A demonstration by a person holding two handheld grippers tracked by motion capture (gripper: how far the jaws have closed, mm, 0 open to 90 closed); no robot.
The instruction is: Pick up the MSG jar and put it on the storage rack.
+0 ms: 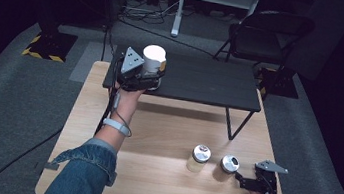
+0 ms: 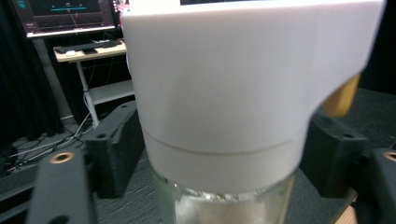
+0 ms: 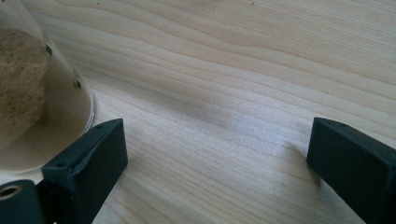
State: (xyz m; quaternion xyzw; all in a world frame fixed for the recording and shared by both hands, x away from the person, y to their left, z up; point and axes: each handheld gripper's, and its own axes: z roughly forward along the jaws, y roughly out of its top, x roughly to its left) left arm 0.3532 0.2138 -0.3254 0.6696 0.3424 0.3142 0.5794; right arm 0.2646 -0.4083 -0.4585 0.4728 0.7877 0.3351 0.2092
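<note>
A glass jar with a tall white lid (image 1: pixel 153 59) (image 2: pixel 224 93) stands on the left end of a low black shelf (image 1: pixel 212 82). My left gripper (image 1: pixel 152 82) (image 2: pixel 219 158) is around it, one black jaw on each side just below the lid, with a thin gap on the right side. Two small jars with silver lids, one (image 1: pixel 198 158) left of the other (image 1: pixel 226 168), stand on the wooden table (image 1: pixel 158 186). My right gripper (image 1: pixel 241 179) (image 3: pixel 215 154) rests open on the wood just right of the second jar (image 3: pixel 28 93), which lies outside its left jaw and holds tan powder.
The black shelf stands on thin legs over the far half of the wooden table. Behind the table are a folding chair (image 1: pixel 269 34), a white stand (image 1: pixel 179 7) and floor cables. A desk with a monitor (image 2: pixel 65 14) shows in the left gripper view.
</note>
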